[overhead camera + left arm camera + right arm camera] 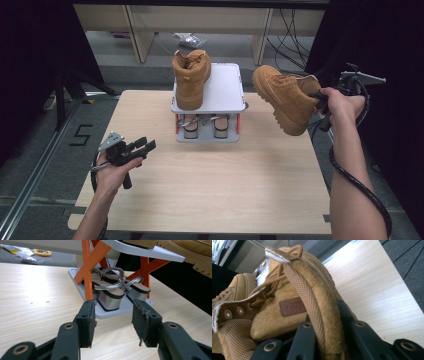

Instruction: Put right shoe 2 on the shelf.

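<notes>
boot (285,97): matt tan suede, mesh lining; table (210,185): pale smooth wood; rack (225,90): white glossy plastic

Pale wood-grain rectangular tabletop (210,185) on grey carpeted floor (30,165); beige cabinet legs (140,35) beyond, black curtains (30,60) either side, tangled black cables (290,30) behind.

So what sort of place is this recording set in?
Probably a lab or a data-collection room rather than a home or shop: a bare wooden table fenced by black curtains, loose cables on the floor behind, and a small two-tier shoe rack holding a tan boot as a prop.
</notes>
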`<state>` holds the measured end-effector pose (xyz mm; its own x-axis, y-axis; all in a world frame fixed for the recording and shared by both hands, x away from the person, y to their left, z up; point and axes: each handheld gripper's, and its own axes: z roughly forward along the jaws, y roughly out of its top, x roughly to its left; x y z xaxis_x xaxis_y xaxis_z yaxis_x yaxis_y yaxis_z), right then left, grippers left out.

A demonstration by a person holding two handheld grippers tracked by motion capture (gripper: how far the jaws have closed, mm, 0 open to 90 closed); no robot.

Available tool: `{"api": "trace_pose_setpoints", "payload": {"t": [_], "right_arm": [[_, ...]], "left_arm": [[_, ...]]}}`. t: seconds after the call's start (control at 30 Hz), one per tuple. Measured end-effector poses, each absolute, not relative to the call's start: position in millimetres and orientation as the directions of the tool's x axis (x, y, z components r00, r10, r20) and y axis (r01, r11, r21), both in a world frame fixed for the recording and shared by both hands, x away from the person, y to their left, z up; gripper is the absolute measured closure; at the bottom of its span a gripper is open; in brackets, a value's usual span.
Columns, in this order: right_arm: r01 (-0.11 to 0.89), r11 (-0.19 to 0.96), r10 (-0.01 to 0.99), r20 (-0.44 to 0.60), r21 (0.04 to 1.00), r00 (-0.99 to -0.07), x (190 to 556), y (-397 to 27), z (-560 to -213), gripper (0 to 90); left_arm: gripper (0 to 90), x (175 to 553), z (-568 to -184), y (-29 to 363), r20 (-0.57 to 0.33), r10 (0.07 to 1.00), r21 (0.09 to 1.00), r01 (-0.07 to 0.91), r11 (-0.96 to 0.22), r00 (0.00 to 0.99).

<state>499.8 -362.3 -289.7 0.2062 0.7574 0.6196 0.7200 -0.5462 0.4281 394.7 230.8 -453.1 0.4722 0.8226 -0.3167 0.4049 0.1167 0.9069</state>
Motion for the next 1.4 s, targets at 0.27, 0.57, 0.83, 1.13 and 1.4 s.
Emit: {"api": "trace_pose_setpoints", "payload": {"t": [0.27,0.57,0.83,1.13,1.4], "right_arm": [[0.715,-0.558,0.745,0.634,0.422,0.207,505,-356,-281,81.3],[0.713,-0.548,0.754,0.628,0.437,0.195,510,-352,-277,81.1],[0.706,-0.572,0.731,0.649,0.417,0.209,514,-346,-271,81.0],[0.705,-0.542,0.759,0.627,0.457,0.177,519,-341,-268,80.8],[0.706,-0.563,0.737,0.647,0.430,0.194,523,-334,-265,80.5]], "left_arm": [[52.9,394,-452,231,-0.319,0.822,0.907,0.405,0.119,0.472],[53.3,395,-453,233,-0.320,0.822,0.907,0.403,0.122,0.471],[53.6,394,-452,233,-0.313,0.825,0.909,0.402,0.115,0.471],[53.6,394,-452,235,-0.311,0.826,0.910,0.399,0.115,0.469],[53.6,394,-452,235,-0.307,0.827,0.911,0.397,0.111,0.471]]}}
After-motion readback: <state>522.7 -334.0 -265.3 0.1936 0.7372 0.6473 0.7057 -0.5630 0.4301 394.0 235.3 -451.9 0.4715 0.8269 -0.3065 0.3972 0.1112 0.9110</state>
